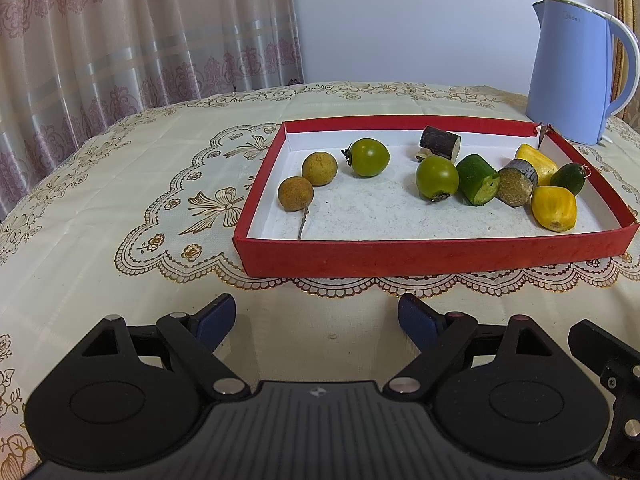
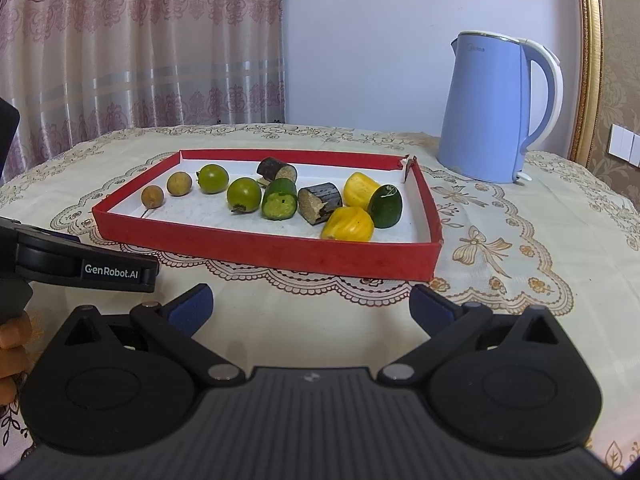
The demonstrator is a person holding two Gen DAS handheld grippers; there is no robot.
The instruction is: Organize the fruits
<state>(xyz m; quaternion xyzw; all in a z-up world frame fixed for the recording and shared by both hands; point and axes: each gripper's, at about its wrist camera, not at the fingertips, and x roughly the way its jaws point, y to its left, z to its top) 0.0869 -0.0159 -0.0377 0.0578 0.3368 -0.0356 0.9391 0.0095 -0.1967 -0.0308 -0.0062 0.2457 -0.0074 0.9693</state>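
Tools came nearest in both views: our left tool [image 1: 316, 316] and right tool [image 2: 312, 308] hovered low over the table [image 1: 100, 184], each with its blue pads spread wide apart and nothing between them. Just beyond them sat the red tray [image 1: 420, 254] on the lace-patterned cloth, and every fruit we could see lay inside it. At its left end two brown longans [image 1: 308, 180] touched each other, one trailing a thin stem. Past them lay two green tomatoes [image 1: 369, 157], well apart from one another. Toward the right end the pieces crowded together: cucumber pieces [image 1: 478, 180], two dark cane sections [image 1: 517, 182] and two yellow pieces [image 1: 554, 208], several of them touching. A blue kettle [image 1: 572, 72] stood behind the tray's far right corner.

We judged that this layout suited either a finished sorting or a mixed lot awaiting one, as like kinds sat roughly together. The risks looked plain: round fruits could roll from a sideways nudge, the smooth tomato skin could slip between the pads, and reaching into the crowded right end could knock neighbours or catch the torn corner of the rim.
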